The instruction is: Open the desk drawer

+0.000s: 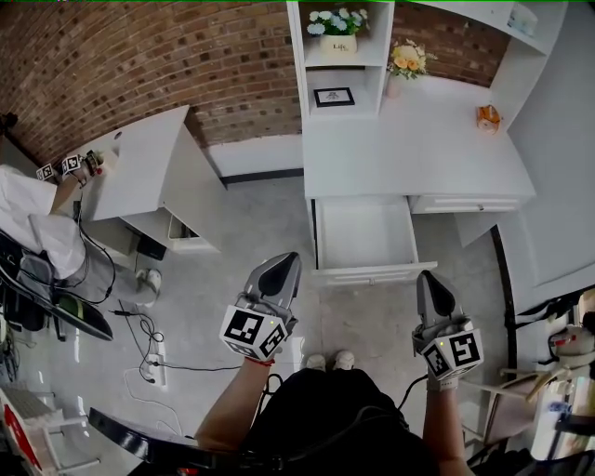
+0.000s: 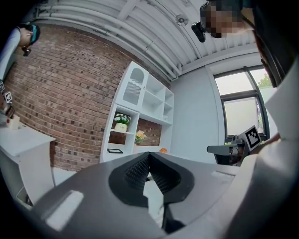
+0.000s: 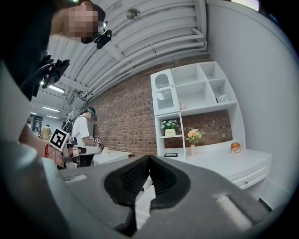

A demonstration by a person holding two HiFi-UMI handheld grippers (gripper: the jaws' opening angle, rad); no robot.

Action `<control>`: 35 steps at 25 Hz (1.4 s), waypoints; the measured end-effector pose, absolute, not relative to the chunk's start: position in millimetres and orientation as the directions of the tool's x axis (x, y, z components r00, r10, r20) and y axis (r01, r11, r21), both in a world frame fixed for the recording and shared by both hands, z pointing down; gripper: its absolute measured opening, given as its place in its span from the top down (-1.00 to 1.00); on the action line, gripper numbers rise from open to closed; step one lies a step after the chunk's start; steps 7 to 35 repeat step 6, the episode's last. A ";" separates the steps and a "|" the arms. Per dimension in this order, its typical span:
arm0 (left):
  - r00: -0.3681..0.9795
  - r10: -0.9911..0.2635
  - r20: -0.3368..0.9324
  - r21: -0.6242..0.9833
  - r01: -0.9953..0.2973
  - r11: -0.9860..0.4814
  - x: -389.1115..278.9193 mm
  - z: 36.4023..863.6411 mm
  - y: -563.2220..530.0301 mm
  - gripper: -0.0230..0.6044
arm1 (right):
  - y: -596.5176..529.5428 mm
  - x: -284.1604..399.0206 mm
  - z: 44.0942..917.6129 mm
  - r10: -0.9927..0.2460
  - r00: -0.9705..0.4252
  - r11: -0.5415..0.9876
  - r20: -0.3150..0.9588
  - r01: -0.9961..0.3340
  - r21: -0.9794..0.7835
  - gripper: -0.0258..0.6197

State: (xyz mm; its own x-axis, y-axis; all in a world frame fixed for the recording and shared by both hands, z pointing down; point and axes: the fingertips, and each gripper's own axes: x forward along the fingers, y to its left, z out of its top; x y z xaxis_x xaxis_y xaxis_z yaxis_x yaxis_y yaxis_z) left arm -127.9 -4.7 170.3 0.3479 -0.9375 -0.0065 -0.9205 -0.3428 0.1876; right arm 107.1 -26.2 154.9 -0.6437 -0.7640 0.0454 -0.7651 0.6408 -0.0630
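Note:
The white desk (image 1: 409, 153) stands against the brick wall, and its left drawer (image 1: 364, 234) is pulled out toward me, showing an empty white inside. Both grippers hang in front of the drawer, apart from it, pointing at the desk. My left gripper (image 1: 285, 260) is short of the drawer's front left corner, shut with nothing in it; in its own view the jaw tips (image 2: 148, 156) meet. My right gripper (image 1: 427, 279) sits just off the front right corner, also shut and empty (image 3: 149, 158). A second drawer (image 1: 465, 203) on the right is closed.
White shelves above the desk hold potted flowers (image 1: 337, 23) and a framed picture (image 1: 333, 96); an orange ornament (image 1: 487, 116) sits on the desktop. A second white desk (image 1: 139, 163) and another person (image 1: 33, 218) are at left. Cables (image 1: 139, 339) trail over the floor.

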 end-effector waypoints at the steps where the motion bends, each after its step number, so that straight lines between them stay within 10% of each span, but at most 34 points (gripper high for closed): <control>1: 0.348 -0.938 -0.010 0.188 -0.920 -0.343 -128.6 169.5 -6.3 0.92 | -26.3 104.4 155.1 -0.761 -0.648 0.645 0.045 -0.762 -0.061 0.92; 35: 0.348 -0.937 -0.016 0.193 -0.919 -0.345 -133.5 172.7 -9.8 0.92 | -25.5 94.5 162.9 -0.752 -0.657 0.655 0.047 -0.753 -0.059 0.92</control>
